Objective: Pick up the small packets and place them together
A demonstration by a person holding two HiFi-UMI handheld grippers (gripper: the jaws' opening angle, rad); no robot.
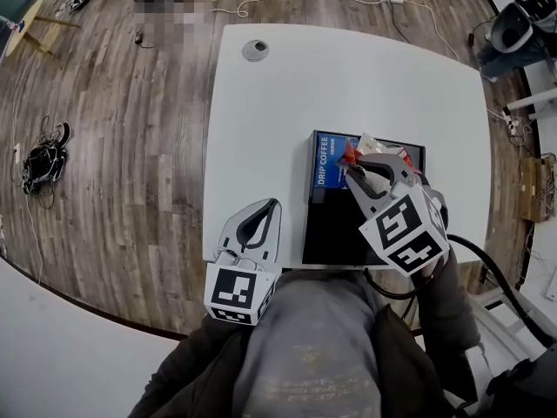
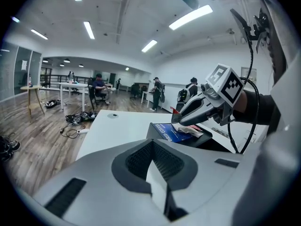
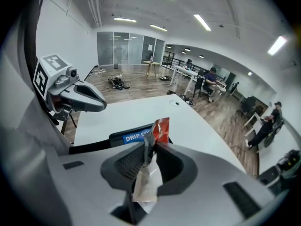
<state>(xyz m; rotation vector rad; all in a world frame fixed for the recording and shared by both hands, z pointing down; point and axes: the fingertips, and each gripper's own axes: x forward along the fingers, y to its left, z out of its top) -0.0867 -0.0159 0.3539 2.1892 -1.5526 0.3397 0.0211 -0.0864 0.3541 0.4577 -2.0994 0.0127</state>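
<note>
1. Jaws of our right gripper are clamped on a small packet, red at the top and pale below, which stands on end between the pads.
2. We hold that packet in the air over a black tray, just above a blue box printed "DRIP COFFEE" that lies in the tray's far left corner.
3. The tray sits at the near edge of the white table, right of the middle. A few pale packets lie along its far edge beside the blue box.
4. Our left gripper hovers over the table's near edge, just left of the tray, with its jaws together and nothing between them.
5. A round grey cap is set into the table near its far left corner, well apart from the tray.
6. Around the table we see a wood floor.
</note>
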